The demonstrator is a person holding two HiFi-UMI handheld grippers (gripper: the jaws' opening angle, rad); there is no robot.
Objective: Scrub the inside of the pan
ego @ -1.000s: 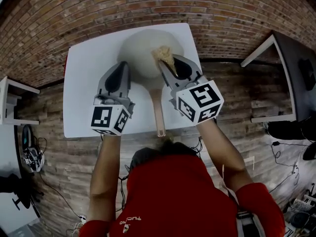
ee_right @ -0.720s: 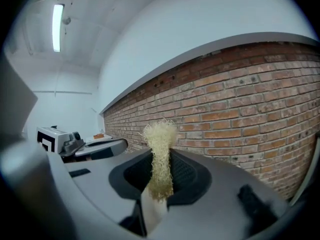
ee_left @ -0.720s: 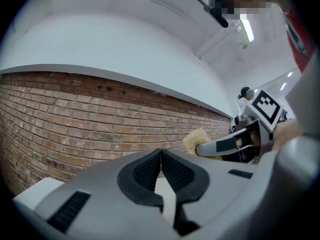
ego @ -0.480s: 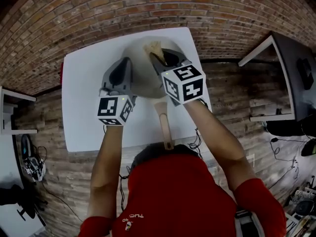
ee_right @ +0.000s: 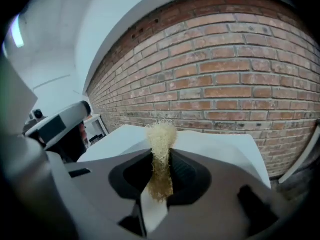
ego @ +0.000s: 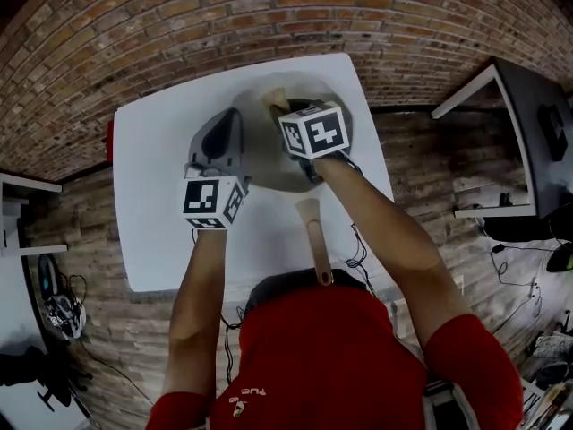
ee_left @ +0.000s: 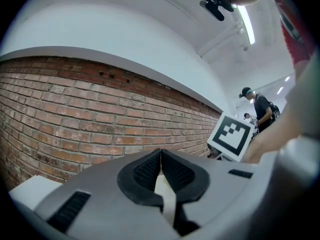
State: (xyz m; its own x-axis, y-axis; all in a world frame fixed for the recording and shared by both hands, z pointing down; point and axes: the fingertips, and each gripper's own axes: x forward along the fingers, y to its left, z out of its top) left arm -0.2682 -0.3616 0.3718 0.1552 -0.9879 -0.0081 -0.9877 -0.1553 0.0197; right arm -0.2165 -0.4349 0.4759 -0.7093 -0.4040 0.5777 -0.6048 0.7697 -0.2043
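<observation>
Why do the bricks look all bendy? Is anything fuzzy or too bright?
Head view: the wide lens bows the brick wall and the white table; the corners darken. Left gripper view: the bricks curve, the ceiling light glares, and the left claw up close looks soft. Right gripper view: the bricks arch, a dark ring frames it, and the scrubber in the right claw looks fuzzy.

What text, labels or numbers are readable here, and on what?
"TUC": white print, upside down in the head view, on the person's red shirt; the letters after it are too blurred to read.
Left gripper and right gripper: the cube faces carry only black-and-white square patterns, no letters or digits.
Pan, scrubber, table: no print visible.
</observation>
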